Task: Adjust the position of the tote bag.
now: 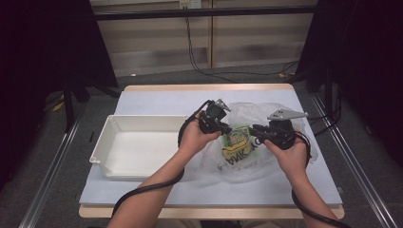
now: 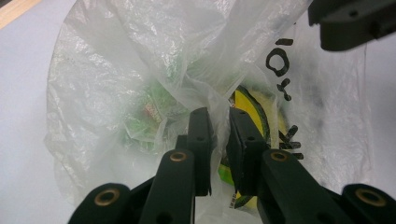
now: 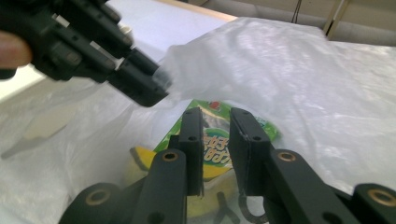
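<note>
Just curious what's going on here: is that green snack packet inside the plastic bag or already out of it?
Inside. The green snack packet lies under the film of the plastic bag, and the left gripper view shows it blurred through that film.

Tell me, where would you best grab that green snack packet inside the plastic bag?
Probably the green snack packet by its upper edge, coming down through the plastic bag's open mouth: it lies flat, thin enough for narrow jaws, and film covers its other sides.

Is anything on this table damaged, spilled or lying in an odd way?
Nothing is spilled or broken. The crumpled clear plastic bag lies flat with a green snack packet inside, and the left gripper pinches a fold of the bag. The white plastic bin sits straight.
</note>
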Motion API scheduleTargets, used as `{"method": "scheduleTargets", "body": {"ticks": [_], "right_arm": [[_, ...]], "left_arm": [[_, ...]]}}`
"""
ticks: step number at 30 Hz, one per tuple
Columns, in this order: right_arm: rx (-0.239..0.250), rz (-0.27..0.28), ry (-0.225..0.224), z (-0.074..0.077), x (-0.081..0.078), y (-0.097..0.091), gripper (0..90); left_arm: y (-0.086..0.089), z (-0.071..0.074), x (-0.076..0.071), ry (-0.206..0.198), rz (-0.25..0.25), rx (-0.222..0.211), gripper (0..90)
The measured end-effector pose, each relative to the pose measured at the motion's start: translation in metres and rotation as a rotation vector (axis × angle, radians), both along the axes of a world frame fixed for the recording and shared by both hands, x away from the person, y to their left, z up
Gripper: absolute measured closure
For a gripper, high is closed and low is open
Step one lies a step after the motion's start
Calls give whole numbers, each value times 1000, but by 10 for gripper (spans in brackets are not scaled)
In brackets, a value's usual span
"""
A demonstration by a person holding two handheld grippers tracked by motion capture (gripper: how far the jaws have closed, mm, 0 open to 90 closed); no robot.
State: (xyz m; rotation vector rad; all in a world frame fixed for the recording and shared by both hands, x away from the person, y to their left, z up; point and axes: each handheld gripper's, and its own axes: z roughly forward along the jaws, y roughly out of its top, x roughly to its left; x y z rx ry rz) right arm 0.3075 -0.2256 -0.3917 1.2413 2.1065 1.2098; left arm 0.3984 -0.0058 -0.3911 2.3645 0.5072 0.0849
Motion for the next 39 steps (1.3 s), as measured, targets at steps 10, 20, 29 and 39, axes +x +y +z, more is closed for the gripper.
{"method": "scheduleTargets", "body": {"ticks": [10, 20, 29, 39], "right_arm": [[33, -113, 26, -11, 18, -17, 701], [48, -156, 59, -23, 37, -29, 900], [-4, -180, 134, -54, 48, -40, 900], [-21, -130, 162, -60, 37, -38, 900]], "left_arm": [[-1, -4, 6, 4, -14, 46, 802], [4, -7, 21, 22, 7, 59, 846], [8, -12, 28, 26, 42, 40, 864], [4, -14, 30, 38, 52, 34, 864]]}}
